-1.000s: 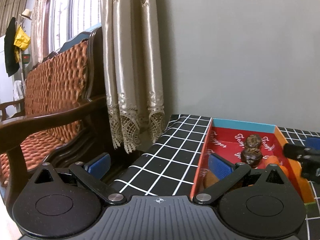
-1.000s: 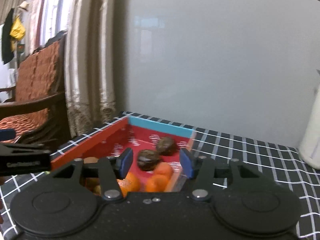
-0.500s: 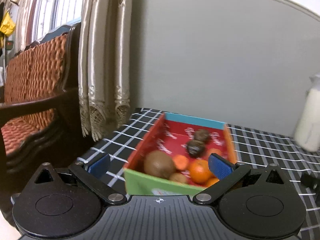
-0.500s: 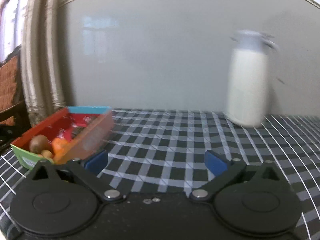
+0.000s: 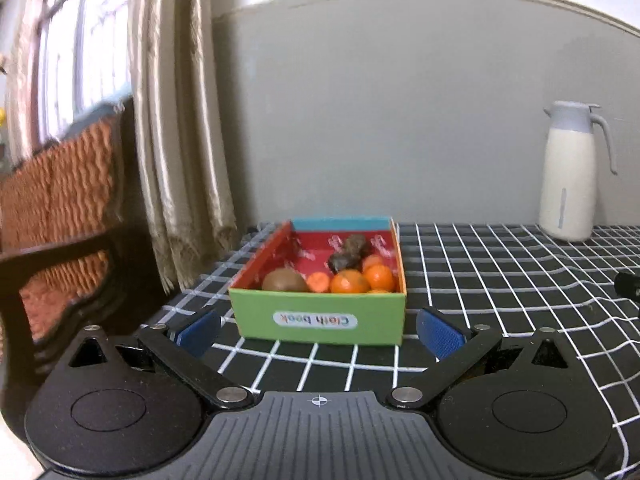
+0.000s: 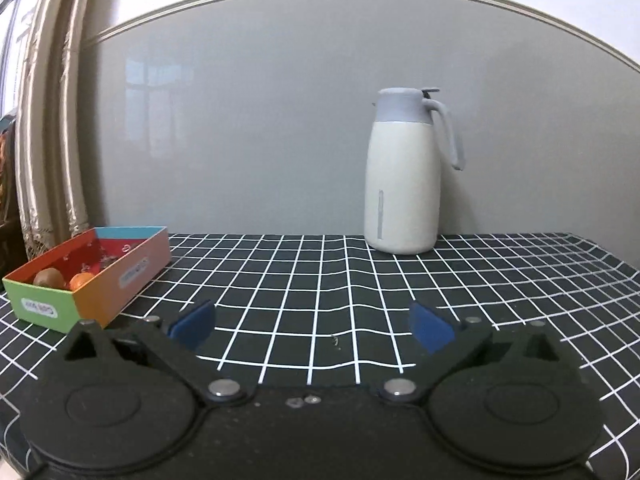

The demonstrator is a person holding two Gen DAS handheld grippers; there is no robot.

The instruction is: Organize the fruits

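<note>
A colourful cardboard box (image 5: 320, 320) with a green front wall sits on the black checked tablecloth (image 5: 500, 280). It holds a brown kiwi (image 5: 284, 281), several oranges (image 5: 350, 283) and two dark wrinkled fruits (image 5: 344, 261). My left gripper (image 5: 318, 332) is open just in front of the box, with nothing between its blue pads. In the right wrist view the same box (image 6: 44, 304) lies far left, and my right gripper (image 6: 312, 326) stands wide open over bare cloth, holding nothing. At the right edge of the left wrist view a dark bit of the right gripper's finger (image 5: 629, 285) shows.
A white thermos jug (image 6: 404, 180) with a grey lid stands at the back of the table by the grey wall; it also shows as the jug (image 5: 570, 176) in the left wrist view. Curtains (image 5: 180, 140) and a wooden chair (image 5: 56, 216) are left of the table's edge.
Both grippers drew back from the box and swung right. The right gripper, narrow over the fruit a second ago, opened wide and now faces the jug. The box now sits whole before the left gripper.
</note>
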